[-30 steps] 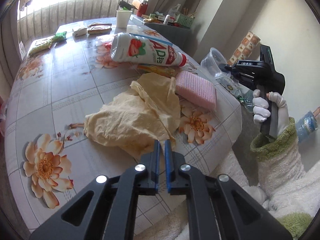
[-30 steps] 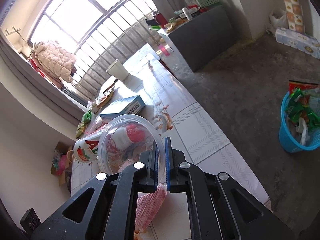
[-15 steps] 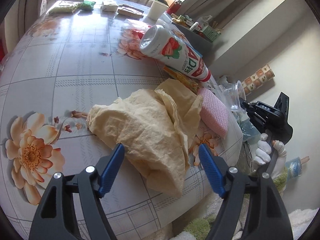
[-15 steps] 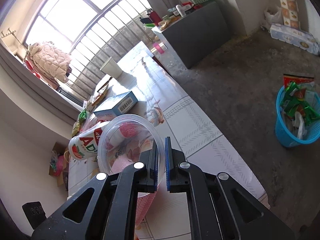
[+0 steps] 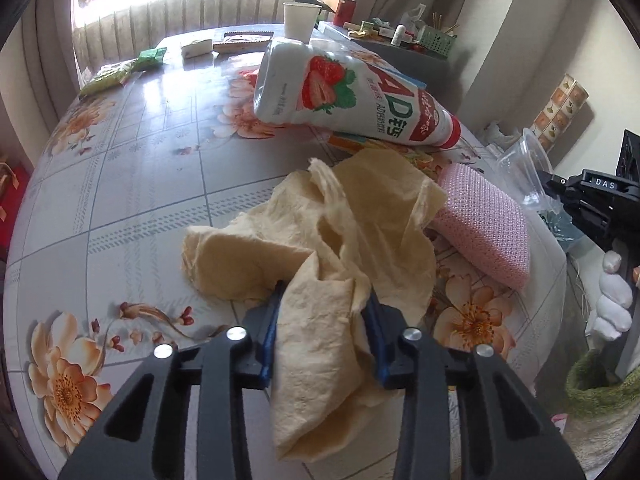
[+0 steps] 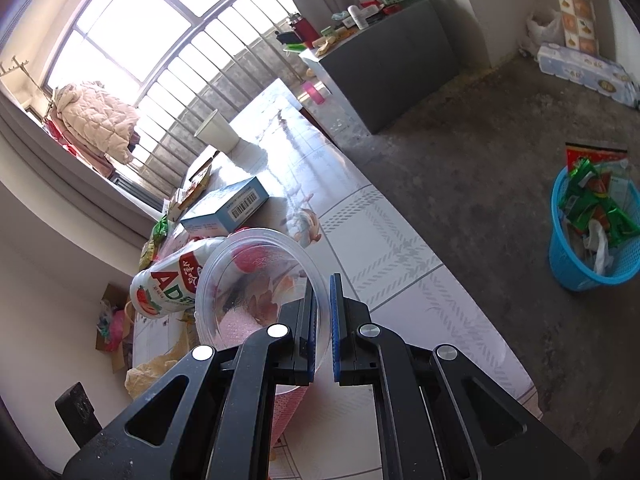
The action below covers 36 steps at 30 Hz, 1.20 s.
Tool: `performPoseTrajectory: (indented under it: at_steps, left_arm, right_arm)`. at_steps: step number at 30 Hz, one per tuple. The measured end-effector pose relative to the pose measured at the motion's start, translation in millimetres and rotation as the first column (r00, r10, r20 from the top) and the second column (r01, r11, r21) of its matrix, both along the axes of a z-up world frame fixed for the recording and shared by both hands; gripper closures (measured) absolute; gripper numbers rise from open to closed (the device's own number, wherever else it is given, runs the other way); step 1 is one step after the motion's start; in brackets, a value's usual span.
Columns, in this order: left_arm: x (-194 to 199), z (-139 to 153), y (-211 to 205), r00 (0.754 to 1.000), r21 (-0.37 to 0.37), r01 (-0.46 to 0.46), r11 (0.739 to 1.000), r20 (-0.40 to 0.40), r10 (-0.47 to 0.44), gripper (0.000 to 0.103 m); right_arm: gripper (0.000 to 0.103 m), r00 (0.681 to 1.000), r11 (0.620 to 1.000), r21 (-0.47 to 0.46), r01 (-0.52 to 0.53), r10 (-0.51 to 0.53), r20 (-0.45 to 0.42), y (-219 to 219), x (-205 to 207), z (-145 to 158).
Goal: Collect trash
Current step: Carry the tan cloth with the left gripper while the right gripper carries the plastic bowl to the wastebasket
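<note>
A crumpled pale-yellow paper (image 5: 360,216) lies on the flowered table (image 5: 140,184) near its front edge. My left gripper (image 5: 324,300) is closing on the paper's near fold, which fills the gap between the blue pads. My right gripper (image 6: 323,304) is shut on the rim of a clear plastic cup (image 6: 248,280), held tilted over the table's edge; the cup (image 5: 524,172) also shows at the right of the left wrist view. A strawberry-drink bottle (image 5: 352,100) lies on its side behind the paper. A pink sponge (image 5: 484,228) rests to the paper's right.
A blue basket (image 6: 592,256) with wrappers stands on the floor to the right. A blue-white box (image 6: 228,204), a paper cup (image 5: 300,20) and snack packets (image 5: 108,76) sit farther back on the table. A dark cabinet (image 6: 392,68) stands beyond.
My left gripper opened wide, moved forward and down over the yellow paper, then closed on its near fold. The right gripper stayed shut on the cup and barely moved.
</note>
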State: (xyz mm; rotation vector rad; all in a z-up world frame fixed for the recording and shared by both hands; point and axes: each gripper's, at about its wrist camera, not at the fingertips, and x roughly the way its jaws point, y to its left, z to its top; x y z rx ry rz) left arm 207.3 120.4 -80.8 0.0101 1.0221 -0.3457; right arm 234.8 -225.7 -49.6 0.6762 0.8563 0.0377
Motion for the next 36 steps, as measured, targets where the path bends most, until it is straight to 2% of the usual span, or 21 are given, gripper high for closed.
performPoseTrajectory:
  at_steps: [3,5,12,16,19,23,28,31,34,36]
  left_arm:
    - [-1.6,0.6,3.3,1.0,0.013,0.007,1.0,0.017,-0.007,0.096]
    - [-6.0,6.3,5.7,0.999,0.014,0.007,1.0,0.036,-0.007,0.098]
    - [-14.3,51.5,6.8,0.991,-0.048,0.028,0.998,0.13,-0.022,0.1]
    - [-14.8,88.7,-13.0,0.973,-0.097,0.109,0.989,0.214,-0.087,0.1]
    - [-12.0,112.0,-42.6,0.951,-0.123,0.2,0.972,0.264,-0.162,0.1]
    - [-3.1,129.9,-96.4,0.923,-0.191,0.33,0.924,0.269,-0.274,0.1]
    - [2.6,136.1,-191.3,0.864,-0.204,0.489,0.848,0.247,-0.439,0.1]
    - [6.4,129.5,-258.2,0.818,-0.2,0.572,0.795,0.197,-0.54,0.1]
    - [15.0,106.7,-326.3,0.78,-0.2,0.624,0.756,0.094,-0.619,0.1]
    - [23.0,81.2,-370.8,0.76,-0.186,0.639,0.746,0.004,-0.65,0.1]
  right_arm:
    - [0.098,1.0,1.0,0.001,0.002,-0.002,0.004,-0.8,-0.8,0.4]
    - [0.098,1.0,1.0,0.003,0.003,-0.003,0.013,-2.5,-2.8,1.7]
    - [0.098,0.997,0.999,0.025,0.02,-0.022,0.074,-13.5,-17.9,15.9]
    - [0.098,0.989,0.997,0.029,0.073,-0.076,0.126,-35.9,-38.9,31.2]
    - [0.098,0.972,0.987,0.024,0.159,-0.161,0.169,-66.3,-68.0,43.8]
    - [0.098,0.931,0.949,0.018,0.314,-0.312,0.191,-117.3,-116.4,47.5]
    - [0.098,0.861,0.875,0.014,0.485,-0.48,0.167,-175.7,-172.2,33.1]
    - [0.098,0.825,0.834,0.029,0.551,-0.549,0.135,-201.7,-195.5,14.0]
    - [0.098,0.801,0.805,0.055,0.591,-0.594,0.08,-224.4,-202.5,-13.2]
    - [0.098,0.792,0.792,0.077,0.606,-0.61,0.04,-235.6,-201.7,-34.0]
